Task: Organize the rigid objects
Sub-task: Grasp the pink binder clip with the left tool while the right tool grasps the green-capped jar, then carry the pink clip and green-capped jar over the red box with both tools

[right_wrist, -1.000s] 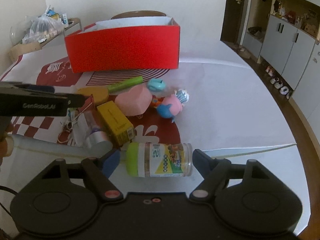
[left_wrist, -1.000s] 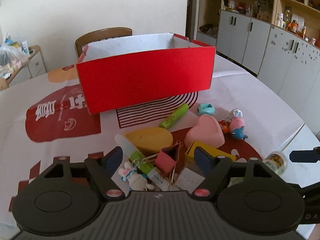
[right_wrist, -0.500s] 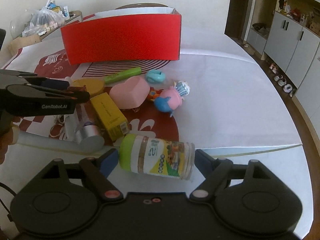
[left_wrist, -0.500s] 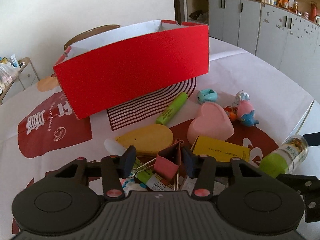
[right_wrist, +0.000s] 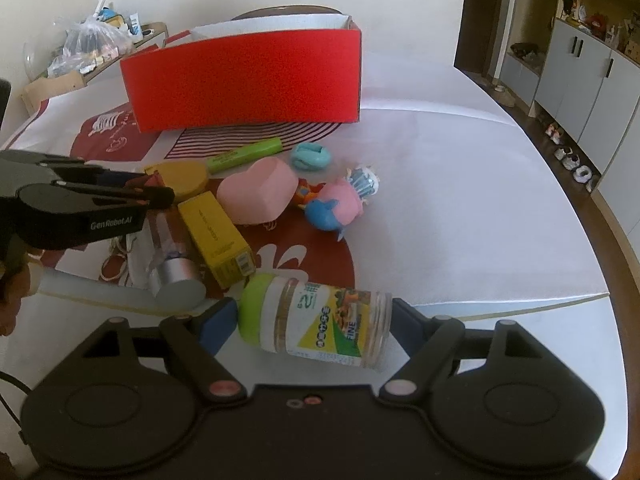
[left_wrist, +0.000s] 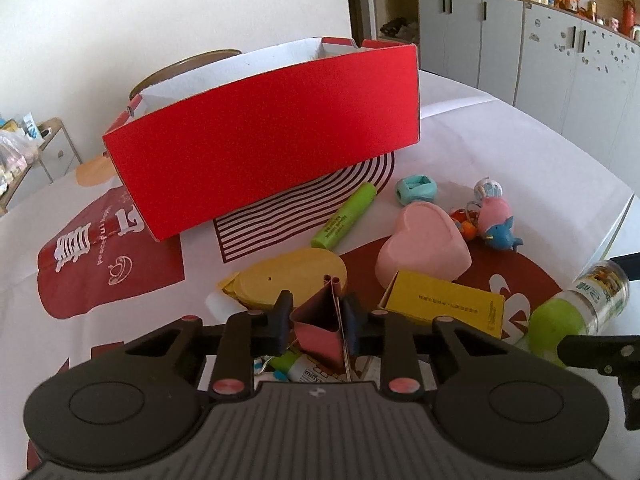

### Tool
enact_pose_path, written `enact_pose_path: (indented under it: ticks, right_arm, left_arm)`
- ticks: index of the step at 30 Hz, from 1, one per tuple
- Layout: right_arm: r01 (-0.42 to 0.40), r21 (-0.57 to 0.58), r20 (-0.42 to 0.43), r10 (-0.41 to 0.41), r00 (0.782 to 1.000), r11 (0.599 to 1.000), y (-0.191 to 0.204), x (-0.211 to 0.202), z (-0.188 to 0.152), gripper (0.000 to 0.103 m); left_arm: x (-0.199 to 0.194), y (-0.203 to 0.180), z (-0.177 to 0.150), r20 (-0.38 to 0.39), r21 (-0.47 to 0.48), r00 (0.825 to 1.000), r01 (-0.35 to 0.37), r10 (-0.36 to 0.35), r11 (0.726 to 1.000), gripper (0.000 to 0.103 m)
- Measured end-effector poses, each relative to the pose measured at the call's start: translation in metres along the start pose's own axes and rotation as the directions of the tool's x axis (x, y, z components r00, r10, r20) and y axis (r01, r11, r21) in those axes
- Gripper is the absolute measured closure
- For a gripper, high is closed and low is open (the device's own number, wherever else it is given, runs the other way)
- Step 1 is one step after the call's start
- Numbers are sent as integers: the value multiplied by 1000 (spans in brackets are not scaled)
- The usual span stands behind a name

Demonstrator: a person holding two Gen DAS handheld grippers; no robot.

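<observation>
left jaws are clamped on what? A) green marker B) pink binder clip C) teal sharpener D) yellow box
B: the left gripper has just been closing and its jaws now press both sides of the pink binder clip, in front of the red box.

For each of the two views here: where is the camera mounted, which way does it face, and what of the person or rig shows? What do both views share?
Left wrist: on the left gripper, facing down its fingers, shut on a pink binder clip, toward the red box.
Right wrist: on the right gripper, its fingers around a lying jar; the left gripper enters at left.
Shared: box, pink heart, yellow box, jar.
</observation>
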State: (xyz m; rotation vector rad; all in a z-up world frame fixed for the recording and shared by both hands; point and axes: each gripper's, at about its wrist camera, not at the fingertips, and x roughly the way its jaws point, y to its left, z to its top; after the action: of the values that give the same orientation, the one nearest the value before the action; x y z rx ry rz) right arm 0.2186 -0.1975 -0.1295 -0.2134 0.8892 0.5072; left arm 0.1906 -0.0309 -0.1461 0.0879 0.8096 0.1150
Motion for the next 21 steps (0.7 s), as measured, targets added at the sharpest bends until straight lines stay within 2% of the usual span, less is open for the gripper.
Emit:
enact_pose_path:
  ticks: [9,21]
  right_arm:
    - [-34,-29,44,35,998,999,-6,-18,21,22]
    - [-109,-84,99,117,988,990,-18,-30,74,22]
  left_arm:
    - [-17,5,9,-4,-56,1000,2,-3,998,78]
    - [-43,30,30,7,-182,1000,-3,4,983,80]
